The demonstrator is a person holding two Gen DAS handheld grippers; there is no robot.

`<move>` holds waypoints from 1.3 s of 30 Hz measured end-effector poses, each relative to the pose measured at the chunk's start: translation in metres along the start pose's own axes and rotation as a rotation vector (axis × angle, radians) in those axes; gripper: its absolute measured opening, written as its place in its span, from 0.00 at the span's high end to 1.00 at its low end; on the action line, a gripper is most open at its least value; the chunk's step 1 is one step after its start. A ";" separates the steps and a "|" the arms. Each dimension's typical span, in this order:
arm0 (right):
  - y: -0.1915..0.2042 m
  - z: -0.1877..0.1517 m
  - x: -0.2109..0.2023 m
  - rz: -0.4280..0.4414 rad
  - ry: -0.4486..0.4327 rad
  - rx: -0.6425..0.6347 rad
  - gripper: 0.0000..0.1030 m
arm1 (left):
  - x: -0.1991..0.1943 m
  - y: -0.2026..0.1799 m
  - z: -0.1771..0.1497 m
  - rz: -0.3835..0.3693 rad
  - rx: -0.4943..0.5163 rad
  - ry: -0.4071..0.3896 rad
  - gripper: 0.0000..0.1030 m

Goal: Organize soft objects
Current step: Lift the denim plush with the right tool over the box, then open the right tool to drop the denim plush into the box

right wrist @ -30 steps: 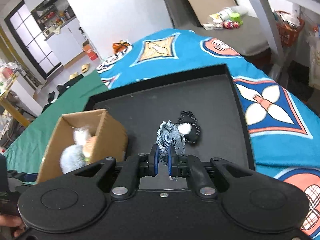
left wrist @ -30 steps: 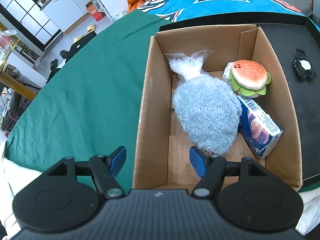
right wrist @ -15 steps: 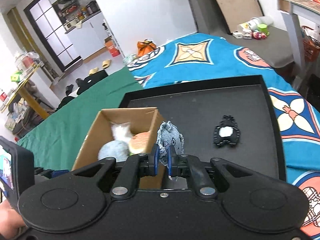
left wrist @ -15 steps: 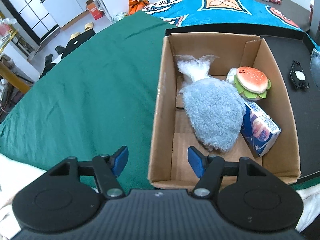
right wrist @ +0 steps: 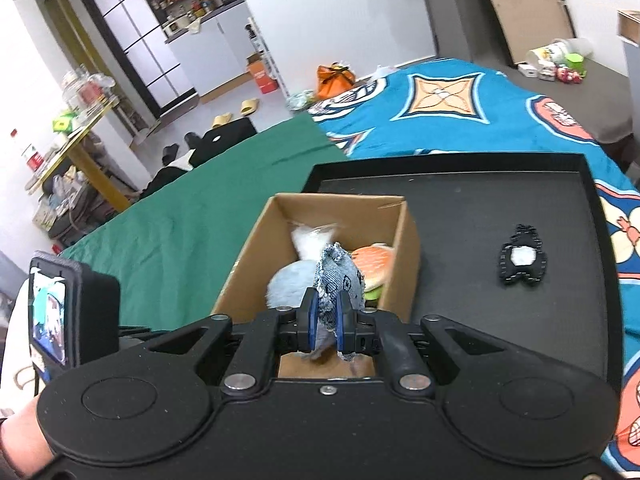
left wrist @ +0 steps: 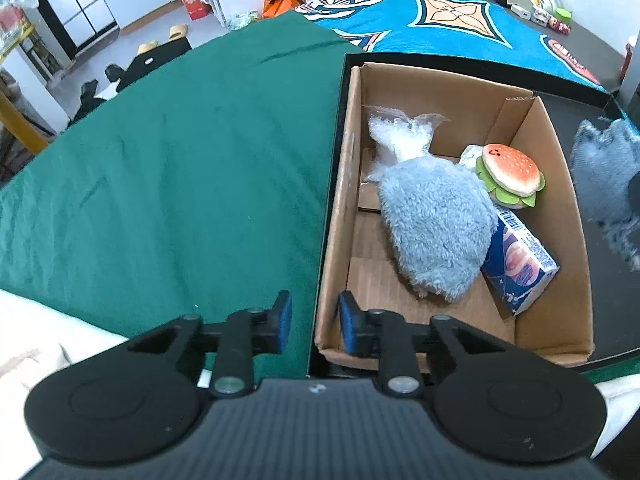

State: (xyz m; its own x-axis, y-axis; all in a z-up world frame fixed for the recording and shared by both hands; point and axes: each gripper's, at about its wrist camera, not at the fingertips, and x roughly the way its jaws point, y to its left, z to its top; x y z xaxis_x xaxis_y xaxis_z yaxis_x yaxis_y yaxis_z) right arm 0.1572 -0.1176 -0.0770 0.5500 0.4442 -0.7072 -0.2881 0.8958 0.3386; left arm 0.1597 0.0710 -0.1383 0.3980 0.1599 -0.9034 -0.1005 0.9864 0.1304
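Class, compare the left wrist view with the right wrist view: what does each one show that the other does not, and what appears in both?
Only the left wrist view shows the blue printed carton lying in the box and the left gripper, its jaws having just narrowed on nothing.

Only the right wrist view shows the black-and-white fabric patch on the black tray, and the right gripper clamping the denim piece.

Both show the brown cardboard box, fluffy pale-blue plush and burger toy.
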 end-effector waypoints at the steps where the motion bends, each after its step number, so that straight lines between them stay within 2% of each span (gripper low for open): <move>1: 0.004 -0.001 0.001 0.007 0.005 -0.004 0.91 | 0.000 0.001 0.000 -0.012 -0.003 -0.001 0.82; 4: 0.015 -0.001 0.005 0.022 0.019 -0.013 0.91 | 0.000 0.000 -0.001 -0.031 0.002 -0.004 0.88; 13: 0.040 0.001 0.016 0.089 0.041 -0.031 0.90 | 0.000 0.007 -0.003 -0.067 -0.020 -0.009 0.89; 16: 0.044 0.002 0.017 0.112 0.040 -0.031 0.81 | 0.001 0.008 -0.004 -0.071 -0.020 -0.009 0.89; 18: 0.044 0.002 0.018 0.117 0.042 -0.028 0.69 | 0.001 0.009 -0.003 -0.077 -0.025 -0.008 0.88; 19: 0.043 0.002 0.017 0.111 0.040 -0.027 0.64 | 0.001 0.010 -0.003 -0.079 -0.026 -0.007 0.88; 24: 0.032 0.001 0.016 0.060 0.045 -0.017 0.61 | 0.003 0.011 -0.003 -0.083 -0.030 -0.006 0.88; 26: 0.027 0.000 0.015 0.035 0.047 -0.014 0.52 | 0.003 0.011 -0.003 -0.082 -0.031 -0.005 0.88; 34: 0.005 -0.005 0.013 -0.024 0.052 -0.001 0.48 | 0.002 0.007 -0.001 -0.061 -0.011 -0.002 0.85; 39: -0.010 -0.006 0.011 -0.049 0.044 0.014 0.38 | 0.002 0.003 0.000 -0.044 -0.006 0.000 0.82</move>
State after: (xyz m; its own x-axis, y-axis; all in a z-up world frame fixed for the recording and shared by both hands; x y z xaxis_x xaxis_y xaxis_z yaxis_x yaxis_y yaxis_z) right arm 0.1615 -0.1215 -0.0922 0.5286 0.3985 -0.7495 -0.2499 0.9169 0.3112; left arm 0.1607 0.0744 -0.1398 0.4018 0.1164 -0.9083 -0.0884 0.9922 0.0881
